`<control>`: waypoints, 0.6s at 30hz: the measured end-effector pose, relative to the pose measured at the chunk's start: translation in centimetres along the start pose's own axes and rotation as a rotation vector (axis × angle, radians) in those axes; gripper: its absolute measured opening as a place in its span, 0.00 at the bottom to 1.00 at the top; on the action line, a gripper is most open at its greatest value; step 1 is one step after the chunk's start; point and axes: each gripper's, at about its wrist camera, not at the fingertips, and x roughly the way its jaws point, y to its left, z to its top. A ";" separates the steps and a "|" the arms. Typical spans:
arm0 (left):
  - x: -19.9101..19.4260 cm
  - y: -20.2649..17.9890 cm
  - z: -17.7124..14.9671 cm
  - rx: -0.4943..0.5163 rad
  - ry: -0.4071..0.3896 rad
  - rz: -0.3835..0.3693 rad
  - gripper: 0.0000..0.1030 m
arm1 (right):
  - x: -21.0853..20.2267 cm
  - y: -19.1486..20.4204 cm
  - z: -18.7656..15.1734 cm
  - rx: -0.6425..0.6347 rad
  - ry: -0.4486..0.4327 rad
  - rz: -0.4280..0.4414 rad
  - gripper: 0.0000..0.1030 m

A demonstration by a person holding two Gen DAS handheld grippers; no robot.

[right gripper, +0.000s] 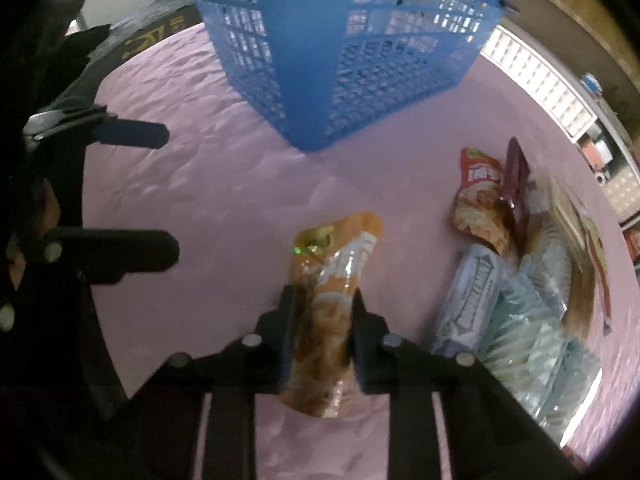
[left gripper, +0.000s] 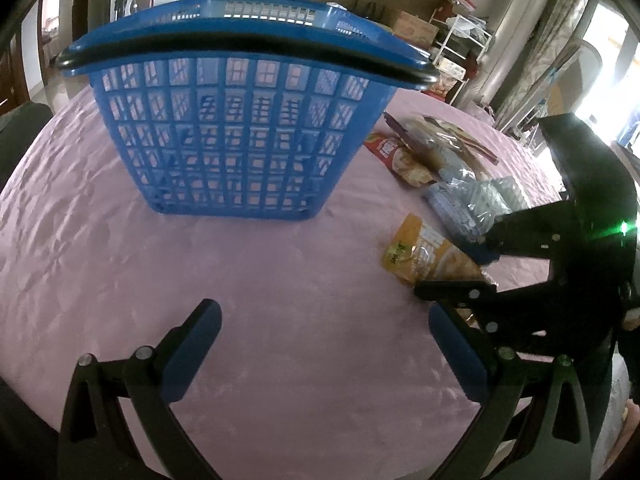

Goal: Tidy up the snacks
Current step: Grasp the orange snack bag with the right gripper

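Observation:
A blue mesh basket (left gripper: 240, 140) (right gripper: 360, 60) with black handles stands upright on the pink cloth (left gripper: 280, 264). Right of it lies an orange snack packet (left gripper: 416, 252) (right gripper: 332, 264). My right gripper (right gripper: 322, 320) (left gripper: 460, 270) is shut on this packet, its blue pads pressing both long sides near the packet's lower half. My left gripper (left gripper: 324, 320) (right gripper: 160, 192) hovers open over bare cloth in front of the basket, with nothing between its fingers.
A pile of other snacks lies right of the basket: a red packet (left gripper: 394, 156) (right gripper: 480, 192), pale blue wrapped packs (left gripper: 468, 200) (right gripper: 468, 300) and a clear bag with a purple strip (left gripper: 440, 136) (right gripper: 516, 176). A white rack (left gripper: 460, 40) stands beyond the table.

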 end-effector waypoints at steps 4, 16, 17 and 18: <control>-0.6 -0.4 -0.2 0.015 -0.007 0.005 0.99 | 0.3 -0.5 -0.1 0.079 -0.009 -0.015 0.27; -2.7 -4.0 0.5 0.077 -0.015 0.000 0.99 | -4.6 -1.6 -3.7 0.368 -0.187 0.030 0.14; -2.8 -4.5 0.6 0.086 -0.018 0.001 0.99 | -5.1 -1.7 -4.1 0.384 -0.198 0.019 0.14; -2.9 -4.9 0.7 0.092 -0.021 0.001 0.99 | -5.7 -1.9 -4.7 0.403 -0.210 0.013 0.14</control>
